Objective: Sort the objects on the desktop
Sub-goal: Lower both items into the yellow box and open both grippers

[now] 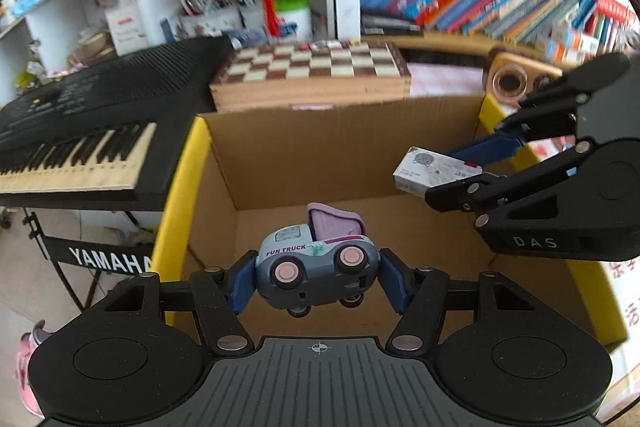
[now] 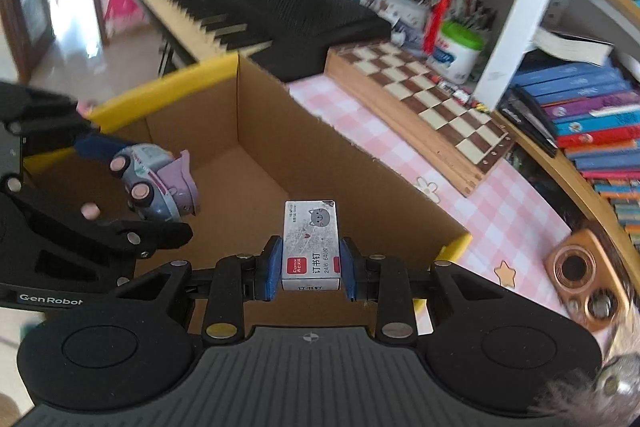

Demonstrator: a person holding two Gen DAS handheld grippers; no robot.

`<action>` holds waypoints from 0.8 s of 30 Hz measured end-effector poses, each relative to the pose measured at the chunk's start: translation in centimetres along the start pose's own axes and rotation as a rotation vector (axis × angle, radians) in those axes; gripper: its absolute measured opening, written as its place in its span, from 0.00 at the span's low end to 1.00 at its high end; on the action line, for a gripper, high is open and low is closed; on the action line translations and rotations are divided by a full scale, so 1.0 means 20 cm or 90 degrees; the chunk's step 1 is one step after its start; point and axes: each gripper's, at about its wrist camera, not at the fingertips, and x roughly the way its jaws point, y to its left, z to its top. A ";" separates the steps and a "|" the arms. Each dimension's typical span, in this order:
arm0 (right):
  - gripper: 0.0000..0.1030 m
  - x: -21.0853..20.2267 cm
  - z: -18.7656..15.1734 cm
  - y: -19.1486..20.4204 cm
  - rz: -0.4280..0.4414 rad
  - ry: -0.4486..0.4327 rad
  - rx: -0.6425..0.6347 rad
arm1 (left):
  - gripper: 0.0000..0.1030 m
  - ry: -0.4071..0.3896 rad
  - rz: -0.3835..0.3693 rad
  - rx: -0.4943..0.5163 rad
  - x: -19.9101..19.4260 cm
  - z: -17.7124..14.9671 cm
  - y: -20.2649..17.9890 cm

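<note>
left hand-held gripper clamps toy truck | right hand-held gripper clamps staple box | both over empty cardboard box | releases left

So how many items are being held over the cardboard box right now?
2. The toy truck is clamped in the left gripper, and the staple box in the right gripper, both above the open cardboard box.
</note>
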 end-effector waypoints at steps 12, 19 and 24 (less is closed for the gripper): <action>0.27 0.27 0.03 -0.02 0.041 0.139 -0.109 | 0.61 0.092 -0.015 0.075 0.17 0.08 -0.03; 0.27 0.31 0.02 -0.02 0.050 0.176 -0.142 | 0.62 0.142 -0.030 0.094 0.22 0.10 -0.04; 0.27 0.31 0.00 0.00 0.034 0.188 -0.174 | 0.66 0.139 -0.039 0.089 0.21 0.11 -0.03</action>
